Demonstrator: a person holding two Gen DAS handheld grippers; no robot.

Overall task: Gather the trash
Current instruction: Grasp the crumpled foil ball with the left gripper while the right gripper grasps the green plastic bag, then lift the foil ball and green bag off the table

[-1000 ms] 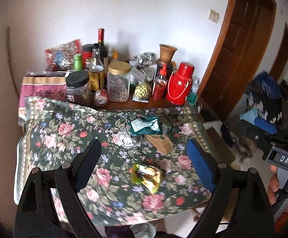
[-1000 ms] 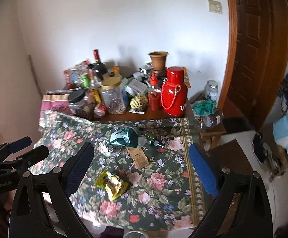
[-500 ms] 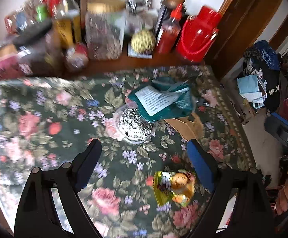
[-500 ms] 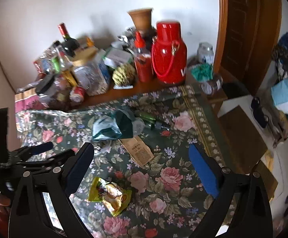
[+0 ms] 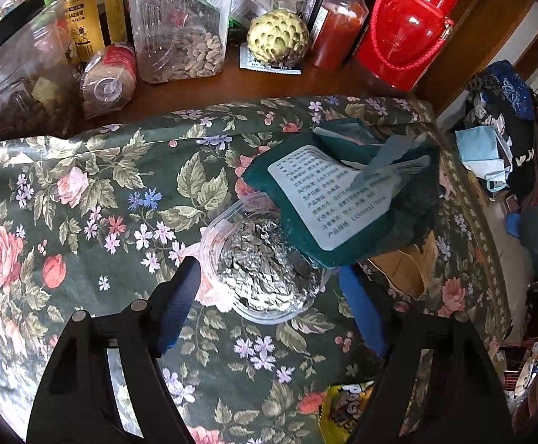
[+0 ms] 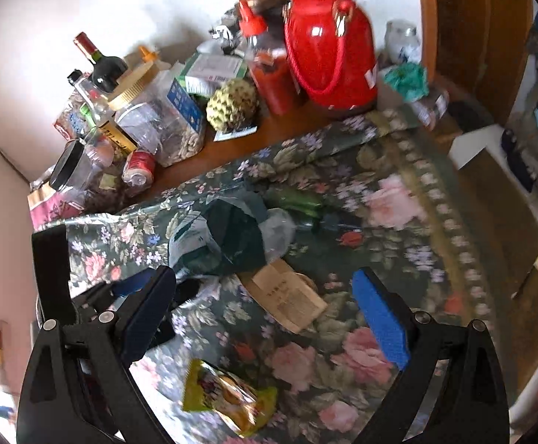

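A clear plastic cup with crumpled foil [image 5: 265,277] lies on the floral tablecloth [image 5: 95,199], between the fingers of my open left gripper [image 5: 269,288]. A dark green wrapper with a white label [image 5: 335,199] lies just behind it and also shows in the right wrist view [image 6: 228,240]. A brown paper tag [image 6: 287,296] lies between the fingers of my open right gripper [image 6: 265,307]. A yellow snack packet [image 6: 228,399] lies near the front edge, also in the left wrist view [image 5: 346,410]. A green bottle [image 6: 298,199] lies behind the wrapper.
Jars, bottles, a custard apple [image 5: 278,37], a red sauce bottle [image 5: 337,18] and a red thermos [image 5: 406,26] crowd the back of the wooden table. The left gripper's body [image 6: 95,296] shows beside my right gripper. A door and clutter stand at the right.
Both grippers have moved forward and down toward the table. The left one now has its open fingers either side of the foil cup; the right one has come over the paper tag.
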